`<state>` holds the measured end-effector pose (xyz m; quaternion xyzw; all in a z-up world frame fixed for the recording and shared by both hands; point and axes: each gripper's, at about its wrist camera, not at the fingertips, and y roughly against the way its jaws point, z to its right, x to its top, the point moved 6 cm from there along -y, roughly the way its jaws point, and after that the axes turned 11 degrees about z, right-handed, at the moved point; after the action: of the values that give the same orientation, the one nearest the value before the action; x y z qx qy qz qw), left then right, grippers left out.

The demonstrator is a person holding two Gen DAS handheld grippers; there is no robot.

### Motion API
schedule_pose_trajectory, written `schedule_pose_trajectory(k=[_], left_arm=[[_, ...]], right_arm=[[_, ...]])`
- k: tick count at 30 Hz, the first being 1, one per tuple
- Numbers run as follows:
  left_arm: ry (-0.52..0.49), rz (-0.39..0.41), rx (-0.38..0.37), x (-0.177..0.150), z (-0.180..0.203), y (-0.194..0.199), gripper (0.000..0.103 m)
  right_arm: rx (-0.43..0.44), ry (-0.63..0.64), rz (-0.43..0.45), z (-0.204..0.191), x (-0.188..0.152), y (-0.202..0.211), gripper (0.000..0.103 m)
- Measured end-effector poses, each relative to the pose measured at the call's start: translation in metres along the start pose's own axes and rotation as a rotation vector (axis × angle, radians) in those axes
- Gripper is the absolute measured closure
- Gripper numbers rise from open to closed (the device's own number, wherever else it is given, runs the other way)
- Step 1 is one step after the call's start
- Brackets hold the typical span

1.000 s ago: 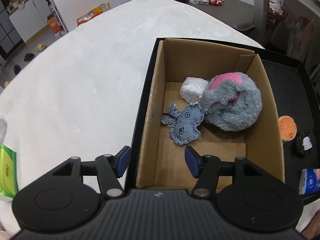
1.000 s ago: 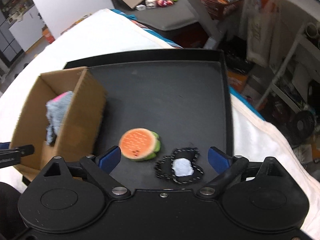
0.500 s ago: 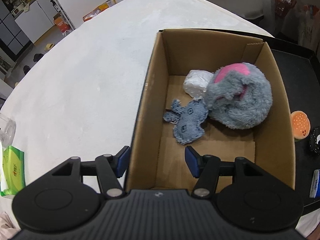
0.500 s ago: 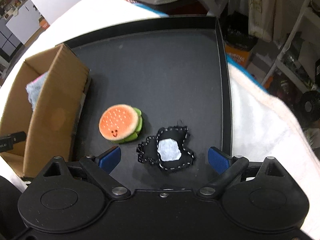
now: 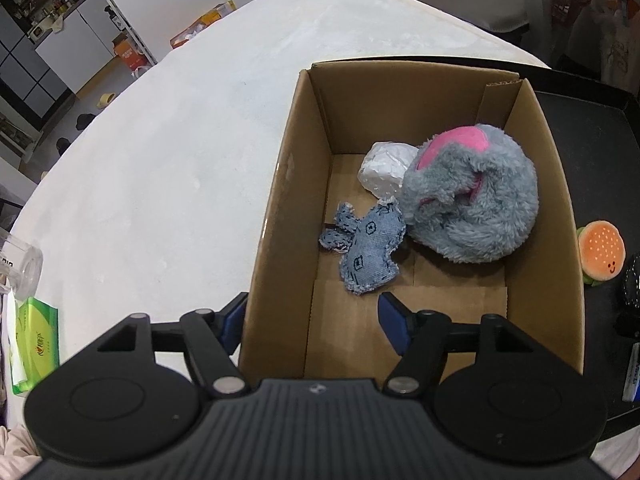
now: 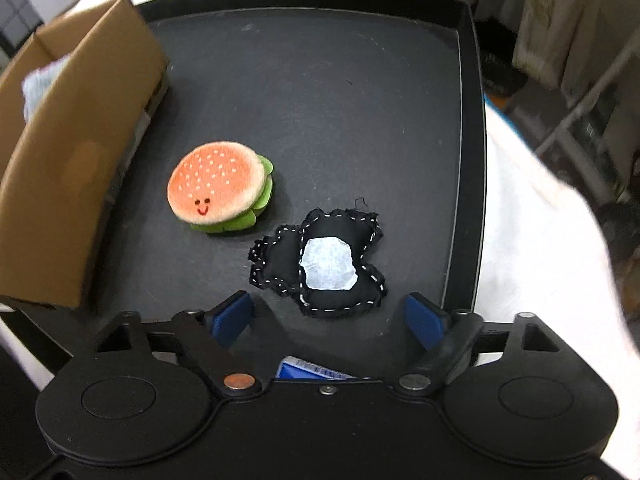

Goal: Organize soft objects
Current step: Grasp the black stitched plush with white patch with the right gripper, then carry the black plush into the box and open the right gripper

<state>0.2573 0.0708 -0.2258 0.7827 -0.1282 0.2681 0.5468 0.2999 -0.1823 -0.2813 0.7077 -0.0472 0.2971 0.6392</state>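
Observation:
An open cardboard box point(image 5: 288, 200) holds a grey and pink plush point(image 5: 472, 196), a small denim toy point(image 5: 372, 252) and a crumpled white bag point(image 5: 384, 168). My left gripper point(image 5: 314, 320) straddles the box's near left wall, one finger outside and one inside. Its jaws are opening and the pads stand off the cardboard. On the black tray point(image 6: 320, 80) lie a burger plush point(image 6: 220, 188) and a black stitched toy with a white patch point(image 6: 320, 264). My right gripper point(image 6: 328, 318) hangs just over the black toy, its jaws closing, and the pads do not touch the toy.
The box point(image 6: 60, 160) stands on the tray's left side, close to the burger. A blue packet point(image 6: 312, 370) lies under the right gripper. A green tissue pack point(image 5: 34, 340) and a clear jar point(image 5: 20, 268) sit at the white table's near left edge.
The right gripper has sunk toward the tray and tilted down, its jaws narrower, with the black toy now at its fingertips. The left gripper's jaws have widened and the box looks nearer.

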Motion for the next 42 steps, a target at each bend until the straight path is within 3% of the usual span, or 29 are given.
schedule_pose_trajectory(k=[4, 10, 26, 42], left_arm=[[-0.001, 0.003, 0.000, 0.001, 0.001, 0.000, 0.036], [0.000, 0.008, -0.002, 0.000, -0.001, 0.001, 0.035], [0.051, 0.026, -0.022, 0.003, -0.017, 0.005, 0.035], [0.112, 0.030, -0.072, -0.005, -0.035, 0.001, 0.035]], right_arm=[[-0.011, -0.005, 0.033, 0.000, 0.004, 0.007, 0.063], [0.017, -0.068, 0.036, 0.009, 0.005, 0.013, 0.077], [0.053, -0.117, 0.120, 0.016, 0.028, 0.041, 0.078], [0.065, -0.073, 0.207, -0.010, 0.054, 0.071, 0.078]])
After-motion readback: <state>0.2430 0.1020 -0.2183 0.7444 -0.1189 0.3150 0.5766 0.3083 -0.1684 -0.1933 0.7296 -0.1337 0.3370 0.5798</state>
